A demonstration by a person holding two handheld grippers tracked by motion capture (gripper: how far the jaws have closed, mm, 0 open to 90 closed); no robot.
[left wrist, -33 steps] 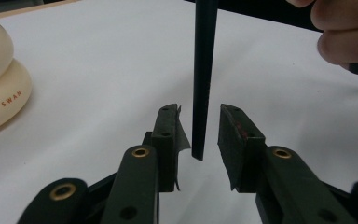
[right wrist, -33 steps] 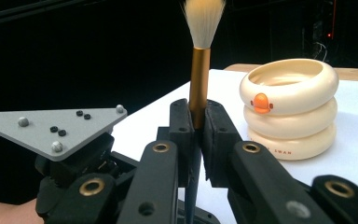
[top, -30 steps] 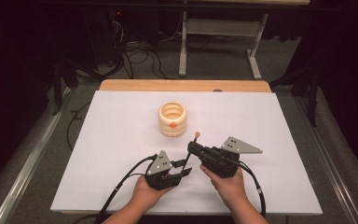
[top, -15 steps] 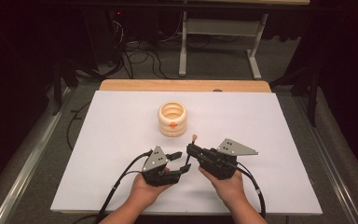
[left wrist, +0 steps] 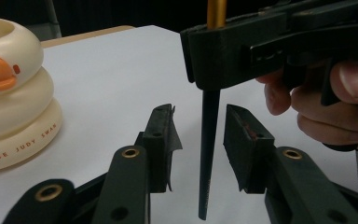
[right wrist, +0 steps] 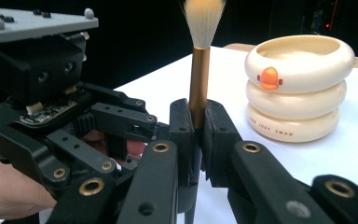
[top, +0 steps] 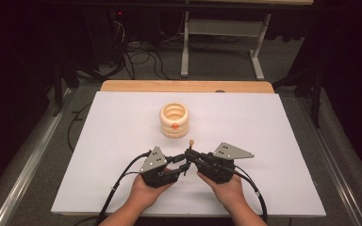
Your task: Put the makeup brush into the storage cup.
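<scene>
Right gripper view: holder (right wrist: 299, 88) reads "THE JUDY SWAN".

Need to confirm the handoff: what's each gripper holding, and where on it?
Right gripper clamps the upright brush at its gold ferrule. Left gripper holds nothing; its fingers flank the dark handle without touching.

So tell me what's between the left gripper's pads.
The brush's dark handle stands upright between the left gripper's pads, untouched, in the left gripper view. The right gripper clamps it higher up.
</scene>
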